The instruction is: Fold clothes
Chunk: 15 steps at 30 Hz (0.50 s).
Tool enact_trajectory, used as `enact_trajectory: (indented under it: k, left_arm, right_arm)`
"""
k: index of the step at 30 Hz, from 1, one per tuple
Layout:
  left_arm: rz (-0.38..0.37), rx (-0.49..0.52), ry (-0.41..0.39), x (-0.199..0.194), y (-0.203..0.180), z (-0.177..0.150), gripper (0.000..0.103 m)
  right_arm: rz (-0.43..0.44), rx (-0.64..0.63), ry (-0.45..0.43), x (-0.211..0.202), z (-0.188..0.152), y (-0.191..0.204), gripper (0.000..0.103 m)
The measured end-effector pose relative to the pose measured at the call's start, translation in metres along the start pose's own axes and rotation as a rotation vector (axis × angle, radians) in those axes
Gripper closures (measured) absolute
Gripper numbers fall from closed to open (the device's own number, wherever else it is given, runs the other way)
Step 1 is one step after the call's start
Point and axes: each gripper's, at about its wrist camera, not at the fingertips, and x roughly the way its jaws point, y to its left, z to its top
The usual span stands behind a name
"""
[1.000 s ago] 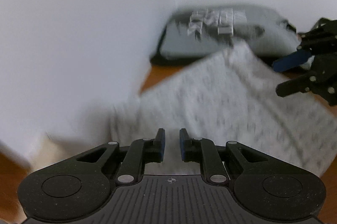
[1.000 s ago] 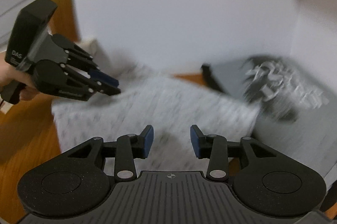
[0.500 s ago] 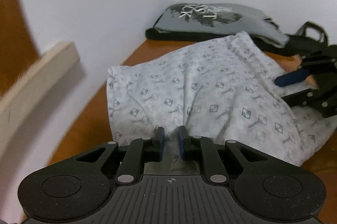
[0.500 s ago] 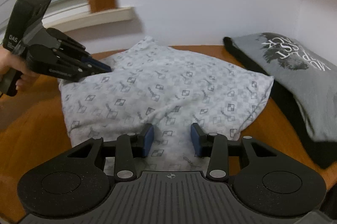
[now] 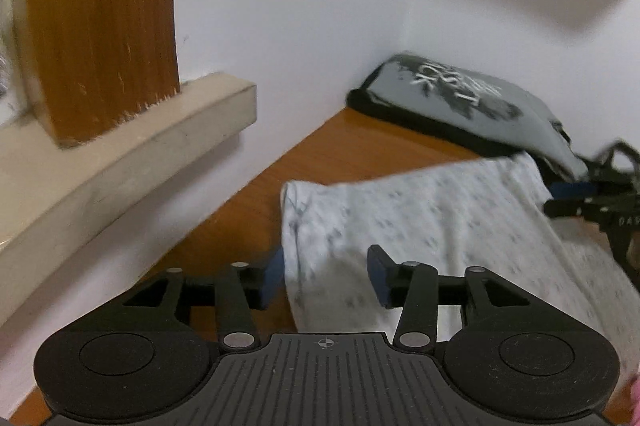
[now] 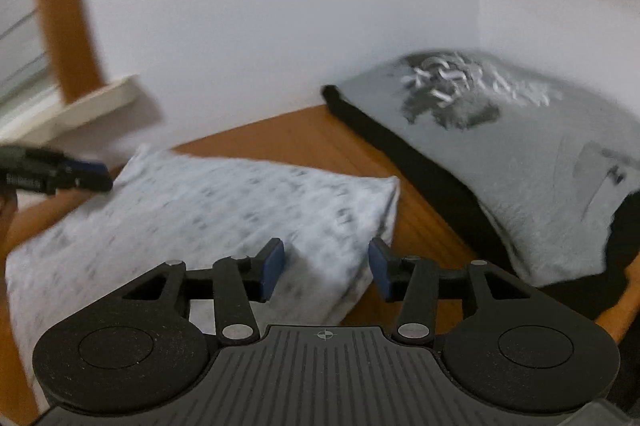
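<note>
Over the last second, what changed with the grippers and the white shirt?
Both hand-held grippers are opening: the left hand-held gripper, nearly shut before, now straddles the left edge of the white patterned garment without pinching it; the right hand-held gripper widens over its right corner. The garment, rumpled earlier, now lies flatter, as a folded rectangle. The grey printed T-shirt stays in the corner on the wooden table.

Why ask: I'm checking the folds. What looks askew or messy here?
Nothing stands out. The white patterned cloth lies folded flat on the table, and the grey shirt sits folded beside it, on something black.
</note>
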Motion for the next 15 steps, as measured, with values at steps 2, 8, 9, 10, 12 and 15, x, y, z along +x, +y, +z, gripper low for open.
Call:
enact_trajectory:
  k: [2,8,9,10,12,15]
  left_arm:
    - [-0.013,-0.014,0.001,0.012,0.006,0.003,0.053]
    - [0.075,0.032,-0.005,0.03,0.01,-0.004,0.1]
    - [0.082,0.041,-0.01,0.028,0.008,-0.005,0.1]
    - [0.087,0.045,-0.016,0.027,0.007,-0.006,0.1]
    - [0.098,0.049,-0.024,0.023,0.006,-0.01,0.099]
    - [0.111,0.049,-0.034,0.007,0.005,-0.018,0.098]
  right_arm:
    - [0.009,0.025,-0.001,0.006,0.002,-0.007,0.062]
    - [0.005,0.059,-0.067,-0.008,0.003,-0.032,0.101]
    - [0.003,0.074,-0.056,-0.006,0.003,-0.036,0.102]
    - [-0.003,0.071,-0.046,-0.005,0.002,-0.037,0.102]
    - [-0.027,0.045,-0.038,0.001,-0.002,-0.031,0.101]
    - [-0.023,0.047,-0.033,-0.008,-0.007,-0.025,0.093]
